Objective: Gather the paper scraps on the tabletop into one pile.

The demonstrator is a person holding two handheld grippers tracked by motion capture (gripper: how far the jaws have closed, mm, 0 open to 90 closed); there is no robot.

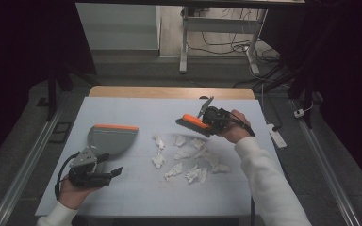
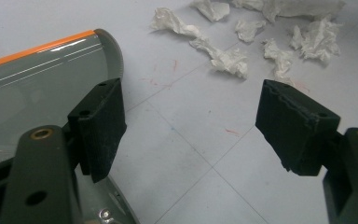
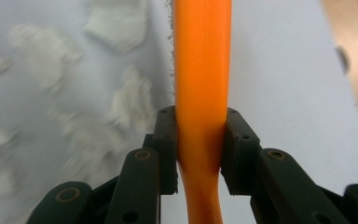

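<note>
my right gripper is clamped hard on the orange handle of a small brush; in the right gripper view the two black pads squeeze that handle from either side, and it runs straight up and away from me between them. in the high view the brush hangs over the far right part of the pale mat, its dark bristle side facing down, just beyond the nearest scraps. those scraps are crumpled white tissue pieces, scattered loosely in the middle of the mat, between my two hands. my left gripper stands wide apart with nothing between the pads; in the left gripper view its jaws frame bare mat, one pad lying over the edge of the grey dustpan, though i cannot tell whether it touches it. the dustpan lies flat on the left side of the mat, its orange lip on the far edge, just beyond my left hand. the tissue pieces lie near its right side but apart from it. beyond the mat a strip of wooden tabletop shows.
</note>
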